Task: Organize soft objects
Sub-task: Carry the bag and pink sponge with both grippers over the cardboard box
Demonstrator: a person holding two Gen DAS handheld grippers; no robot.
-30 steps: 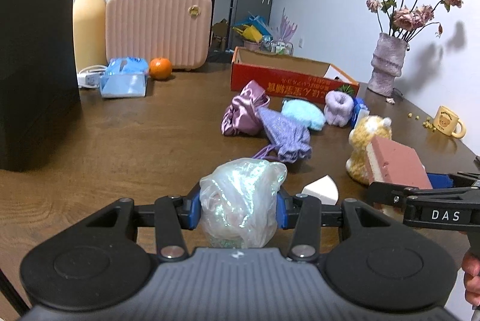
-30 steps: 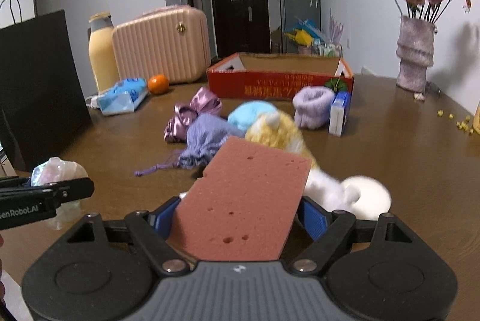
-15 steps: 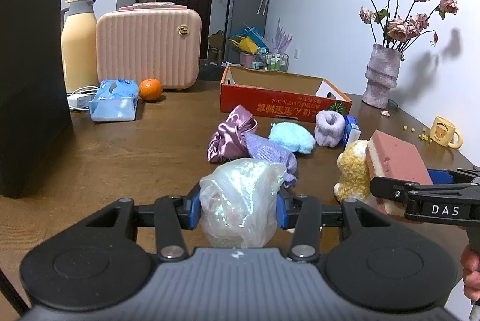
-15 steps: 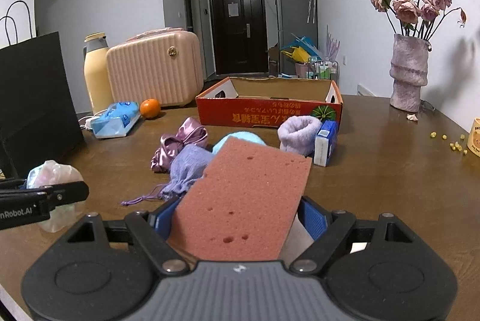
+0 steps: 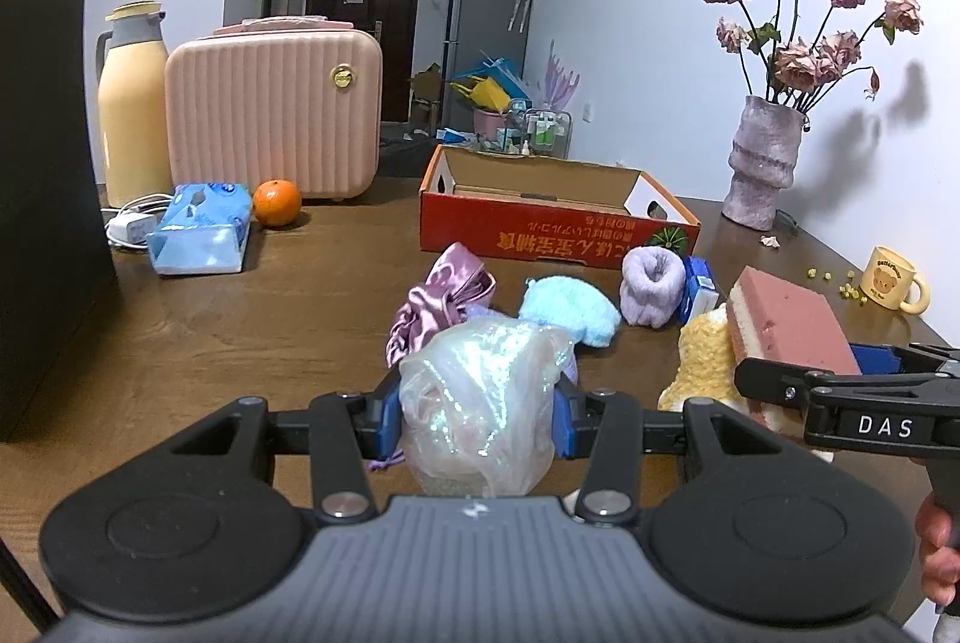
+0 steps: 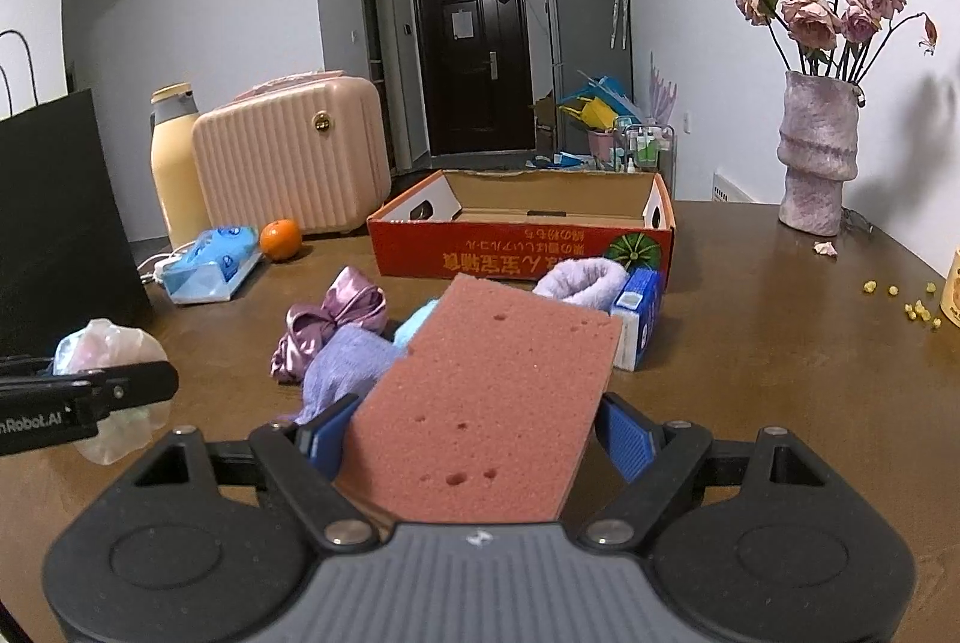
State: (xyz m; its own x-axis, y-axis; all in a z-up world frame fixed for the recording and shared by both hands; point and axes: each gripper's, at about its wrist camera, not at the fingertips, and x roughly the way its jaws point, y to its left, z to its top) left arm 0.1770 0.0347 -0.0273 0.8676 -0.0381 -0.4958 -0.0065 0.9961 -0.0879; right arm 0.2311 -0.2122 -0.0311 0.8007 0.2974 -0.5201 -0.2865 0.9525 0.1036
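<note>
Left wrist view: my left gripper [image 5: 474,412] was clamped on an iridescent plastic bag [image 5: 480,403], blue pads pressing both its sides, bag held above the wooden table [image 5: 240,331]. My right gripper [image 6: 480,439] was closed on a pink sponge [image 6: 486,403], which stuck out forward and tilted up between the pads; seen from the left camera, the sponge had a cream underside. Both grippers sat side by side near the table's front edge. Loose soft items lay mid-table: a satin purple pouch [image 5: 441,298], a lavender knit pouch [image 6: 345,364], a light blue fluffy piece [image 5: 570,313], a lilac fluffy roll [image 5: 651,286] and a yellow plush toy [image 5: 705,361]. Just behind them, toward the far edge, stood an open red cardboard box [image 5: 558,223]. A small blue-and-white carton [image 6: 639,316] stood beside the lilac roll.
</note>
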